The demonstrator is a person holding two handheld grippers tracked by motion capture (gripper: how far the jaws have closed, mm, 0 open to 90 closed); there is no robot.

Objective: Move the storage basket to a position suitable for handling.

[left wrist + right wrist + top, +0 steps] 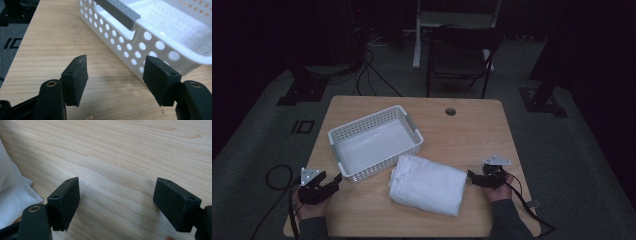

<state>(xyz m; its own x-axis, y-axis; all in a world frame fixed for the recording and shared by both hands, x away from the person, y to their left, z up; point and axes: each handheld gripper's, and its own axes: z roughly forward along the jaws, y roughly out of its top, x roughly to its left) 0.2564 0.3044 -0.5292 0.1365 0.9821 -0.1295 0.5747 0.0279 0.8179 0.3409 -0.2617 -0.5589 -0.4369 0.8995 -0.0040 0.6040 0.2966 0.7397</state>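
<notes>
One towel: a white folded towel [428, 184] lies flat at the worktop's centre-front, its edge showing at 9 o'clock in the right gripper view [12, 195].
Basket: a white perforated basket [374, 142] sits at 11 o'clock from the towel, its near corner just beside it; nothing visible inside.
Left gripper: the left gripper [331, 184] rests at 9 o'clock from the towel, near the basket's front corner; fingers [75, 80] spread apart, holding nothing.
Right gripper: the right gripper [472, 177] sits at 3 o'clock, just beside the towel; fingers [65, 202] wide apart over bare wood.
Worktop: light wooden worktop [472, 135] with a round hole [450, 111] at 1 o'clock.
</notes>
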